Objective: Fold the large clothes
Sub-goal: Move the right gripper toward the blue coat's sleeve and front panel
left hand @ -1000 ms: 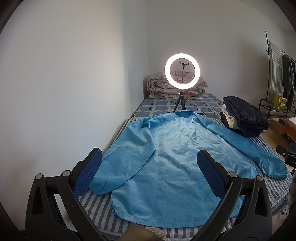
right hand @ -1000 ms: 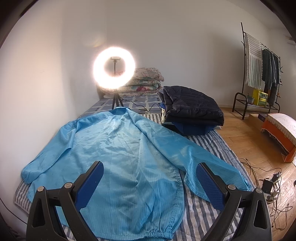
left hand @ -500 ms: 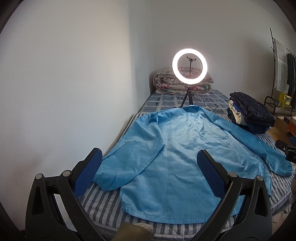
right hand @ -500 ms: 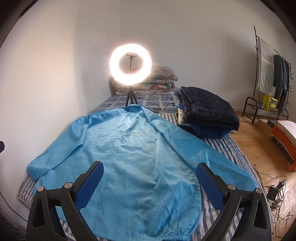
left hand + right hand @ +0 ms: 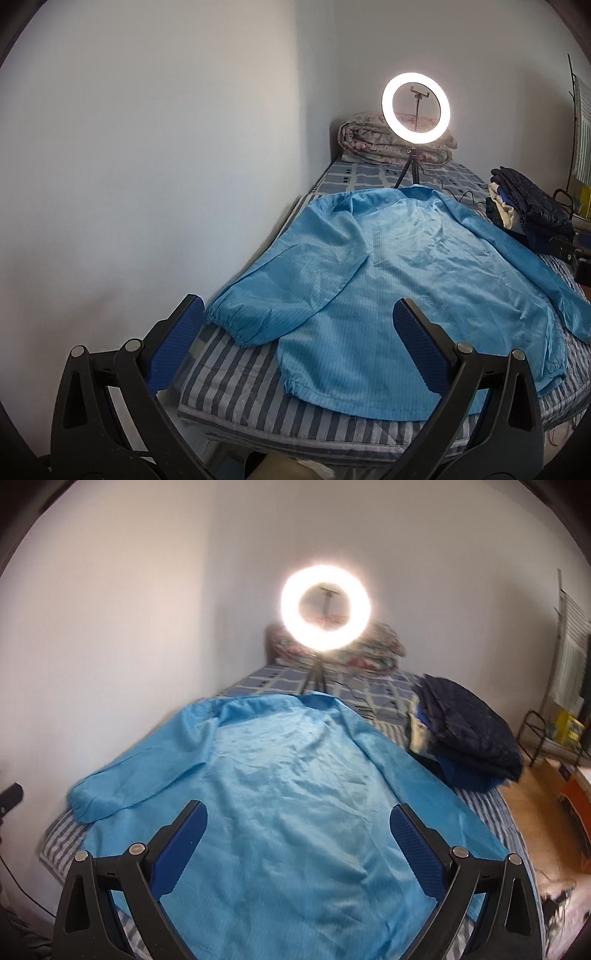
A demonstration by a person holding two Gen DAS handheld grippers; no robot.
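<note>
A large light-blue jacket (image 5: 417,273) lies spread flat, back up, on the striped bed (image 5: 236,384), collar toward the far end, sleeves out to both sides. It also shows in the right wrist view (image 5: 295,805). My left gripper (image 5: 295,325) is open and empty, held above the bed's near left corner, by the left sleeve cuff (image 5: 236,328). My right gripper (image 5: 297,830) is open and empty above the jacket's lower hem area. Neither touches the cloth.
A lit ring light on a tripod (image 5: 416,107) stands on the bed past the collar, before a rolled quilt (image 5: 369,140). A pile of dark folded clothes (image 5: 469,734) sits on the bed's right side. White wall runs along the left. A clothes rack (image 5: 569,672) stands at right.
Both grippers have swung left and pulled back a little; the jacket now sits more to the right in the left view. The jacket itself has not moved. Both stay open.
</note>
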